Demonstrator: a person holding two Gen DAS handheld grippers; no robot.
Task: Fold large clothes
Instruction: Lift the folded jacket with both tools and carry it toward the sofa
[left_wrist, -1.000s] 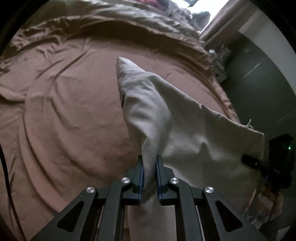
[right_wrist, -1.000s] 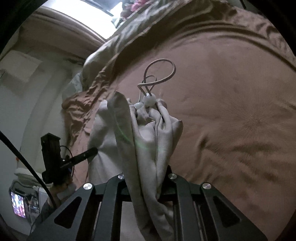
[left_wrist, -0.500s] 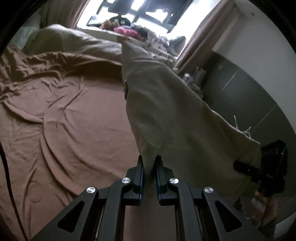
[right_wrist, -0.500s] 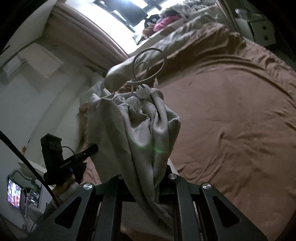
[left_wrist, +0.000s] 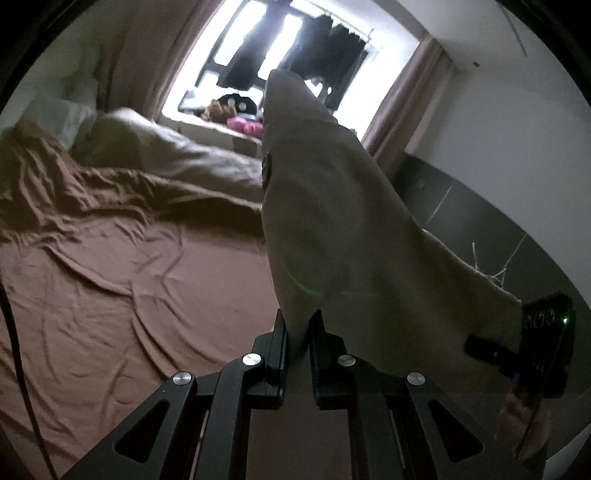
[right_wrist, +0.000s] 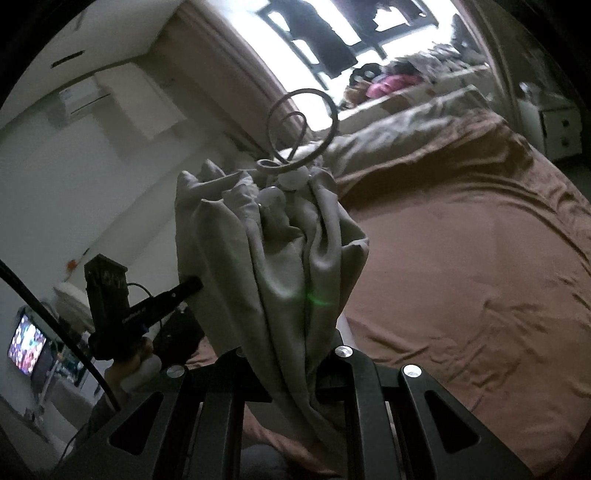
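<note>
Clamping soft, light garment (left_wrist: 332, 221) edges, left gripper (left_wrist: 298, 325) and right gripper (right_wrist: 288, 332) are each pinching limp cloth; corners suit gripping.

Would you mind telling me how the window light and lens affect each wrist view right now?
Left wrist view: the window blows out white, leaving the beige garment backlit and the brown bedspread dim and soft. Right wrist view: same glare, a faint green flare on the bunched cloth, and fisheye bending at the edges.

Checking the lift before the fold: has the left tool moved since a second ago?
Yes. The left tool, shut on the pale beige garment, has risen and tilted up: the bright window now shows above the brown bedsheet.
</note>
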